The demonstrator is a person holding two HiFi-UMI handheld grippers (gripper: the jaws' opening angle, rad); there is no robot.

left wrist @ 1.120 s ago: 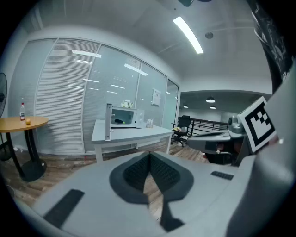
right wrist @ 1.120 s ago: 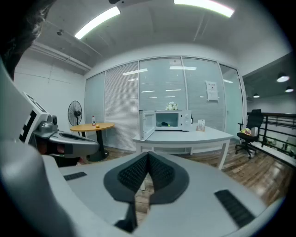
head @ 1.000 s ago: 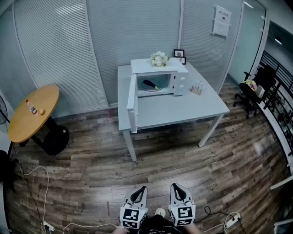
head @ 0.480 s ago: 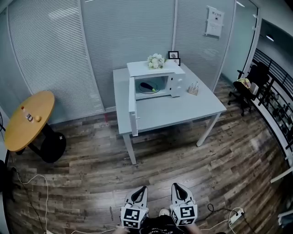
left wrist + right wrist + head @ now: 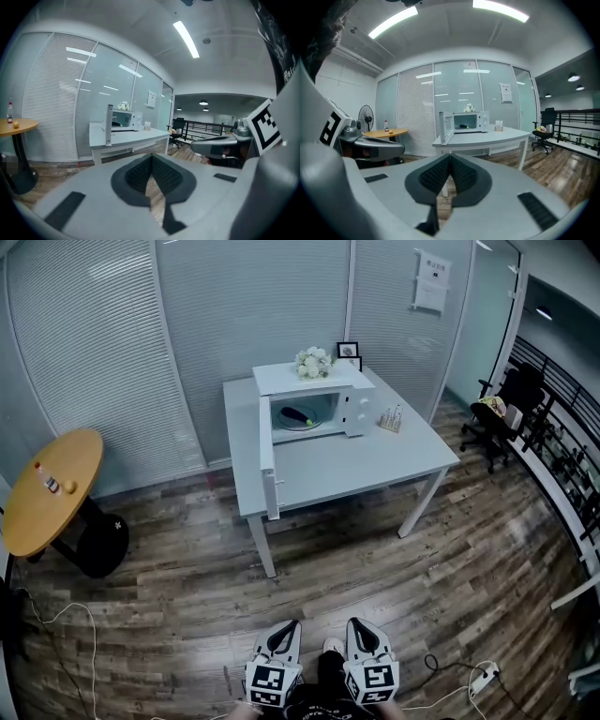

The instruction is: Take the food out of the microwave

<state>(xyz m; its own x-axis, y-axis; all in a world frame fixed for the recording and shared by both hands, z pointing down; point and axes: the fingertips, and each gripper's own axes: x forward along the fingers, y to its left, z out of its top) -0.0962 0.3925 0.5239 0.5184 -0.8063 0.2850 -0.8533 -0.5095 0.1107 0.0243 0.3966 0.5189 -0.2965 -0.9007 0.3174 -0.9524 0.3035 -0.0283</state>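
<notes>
Floorboards (image 5: 394,577) of dark wood stretch wide between the two grippers and the grey table (image 5: 375,465), which stands well ahead against the blind-covered glass wall (image 5: 216,315). On the table's far side sits the white microwave (image 5: 354,401), its door (image 5: 268,457) swung fully out to the left so that the door's edge reaches the table's front rim. Inside, on a plate, lies the food (image 5: 297,414), a dark long piece. Flowers (image 5: 312,362) rest on top of the microwave, a picture frame (image 5: 348,350) stands behind it, and a small rack (image 5: 391,418) stands just to its right. The round wooden table (image 5: 47,488) with a bottle (image 5: 49,483) stands off to the left, well apart from the path. Office chairs (image 5: 506,409) and a black railing (image 5: 567,470) line the right side. Cables (image 5: 66,615) trail over the floor at lower left and a power strip (image 5: 483,677) lies at lower right. The left gripper (image 5: 292,625) and right gripper (image 5: 357,622) hang side by side at the bottom edge, each with its jaws pressed together on nothing.
</notes>
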